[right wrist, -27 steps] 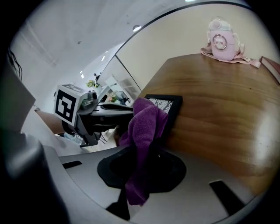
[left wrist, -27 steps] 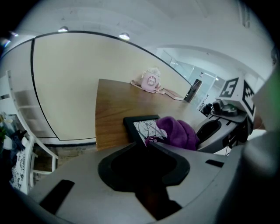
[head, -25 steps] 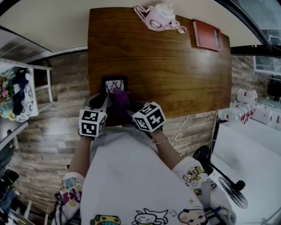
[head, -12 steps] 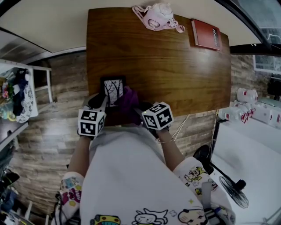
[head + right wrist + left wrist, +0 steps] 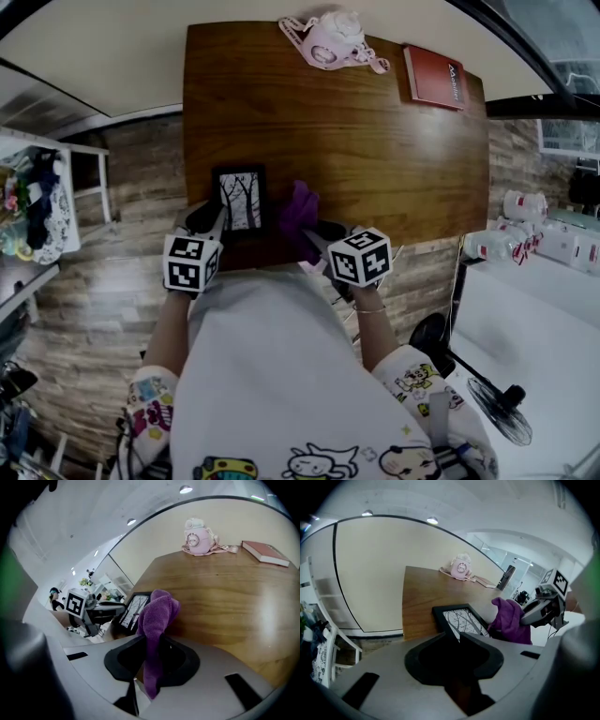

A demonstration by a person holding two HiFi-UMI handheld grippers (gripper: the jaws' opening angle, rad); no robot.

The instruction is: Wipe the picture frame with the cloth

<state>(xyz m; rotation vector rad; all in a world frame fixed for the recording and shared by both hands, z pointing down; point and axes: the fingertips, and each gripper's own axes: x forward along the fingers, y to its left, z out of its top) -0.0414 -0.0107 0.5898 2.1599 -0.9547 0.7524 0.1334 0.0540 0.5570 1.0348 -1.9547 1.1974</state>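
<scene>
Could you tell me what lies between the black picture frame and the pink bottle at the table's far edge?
Only bare brown wooden tabletop, as the head view shows, from black picture frame to pink bottle.

Left gripper clamps frame; right gripper pinches cloth; both tilted down.

On my wooden table, a pink strapped water bottle and a red book sit along the far edge.
</scene>
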